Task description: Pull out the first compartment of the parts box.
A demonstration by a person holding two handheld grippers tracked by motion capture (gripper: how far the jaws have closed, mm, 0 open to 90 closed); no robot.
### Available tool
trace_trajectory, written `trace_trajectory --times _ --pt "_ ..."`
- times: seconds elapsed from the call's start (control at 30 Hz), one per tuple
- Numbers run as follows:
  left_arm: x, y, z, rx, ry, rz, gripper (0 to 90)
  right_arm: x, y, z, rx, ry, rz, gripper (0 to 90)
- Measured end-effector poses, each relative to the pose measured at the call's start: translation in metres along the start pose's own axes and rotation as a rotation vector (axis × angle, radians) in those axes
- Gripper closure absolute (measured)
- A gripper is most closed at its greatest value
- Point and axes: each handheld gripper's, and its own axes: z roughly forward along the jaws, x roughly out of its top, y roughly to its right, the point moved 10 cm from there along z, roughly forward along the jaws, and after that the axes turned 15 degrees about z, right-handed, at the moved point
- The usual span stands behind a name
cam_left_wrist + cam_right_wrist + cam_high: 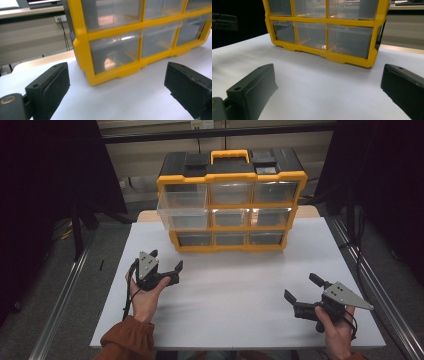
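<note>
Tabletop (240, 290): lying white, bare at 6 o'clock.
Drawer cabinet (231, 200): sitting at 12 o'clock.
Left hand-held gripper (165, 262): hovering, jaws apart.
Right hand-held gripper (301, 289): hovering, jaws apart, likely readying to reach drawers.

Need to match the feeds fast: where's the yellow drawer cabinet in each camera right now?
High view: the yellow drawer cabinet stands top centre, at the table's far edge.
Left gripper view: upper centre to right, its lower left corner nearest, beyond the open left claw.
Right gripper view: top centre, lower right corner nearest, beyond the open right claw.
Shared landmark: the cabinet's yellow bottom rail.
</note>
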Motion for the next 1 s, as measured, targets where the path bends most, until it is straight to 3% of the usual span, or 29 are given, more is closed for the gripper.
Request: trace_trajectory --times 0.13,0.17,0.2,0.27,0.37,0.47,0.6,0.77,0.87,1.0 --pt "-0.010 0.001 -0.006 -0.016 -0.009 -0.046 5.7 -0.002 0.001 0.002 0.005 -0.012 0.002 0.0" --pt "-0.011 0.000 -0.008 -0.027 -0.004 -0.035 5.7 -0.003 0.001 0.001 0.009 -0.017 0.005 0.0" --pt "-0.010 0.000 -0.010 -0.010 0.006 -0.035 5.3 -0.002 0.001 0.001 0.007 -0.015 0.008 0.0" --pt "-0.010 0.000 -0.018 -0.014 0.026 0.001 4.6 -0.002 0.000 0.001 0.005 -0.015 0.013 0.0" --pt "-0.009 -0.002 -0.029 -0.019 0.046 -0.001 3.7 -0.003 0.001 0.001 0.006 -0.017 0.007 0.0" --pt "-0.009 -0.008 -0.039 0.000 0.073 -0.044 3.8 -0.002 0.001 0.001 0.001 -0.012 0.011 0.0" --pt "-0.013 -0.005 -0.053 -0.004 0.059 -0.073 3.8 -0.002 0.002 0.001 -0.003 -0.009 0.014 0.0" --pt "-0.010 -0.001 -0.066 -0.004 0.078 -0.052 3.7 -0.001 0.002 0.002 -0.003 -0.003 0.009 0.0" --pt "-0.009 0.000 -0.071 -0.021 0.082 -0.009 3.8 0.000 0.004 0.000 -0.008 0.004 0.011 0.0" --pt "-0.011 0.001 -0.080 -0.011 0.075 -0.005 4.0 0.001 0.005 -0.001 -0.014 0.007 0.017 0.0"
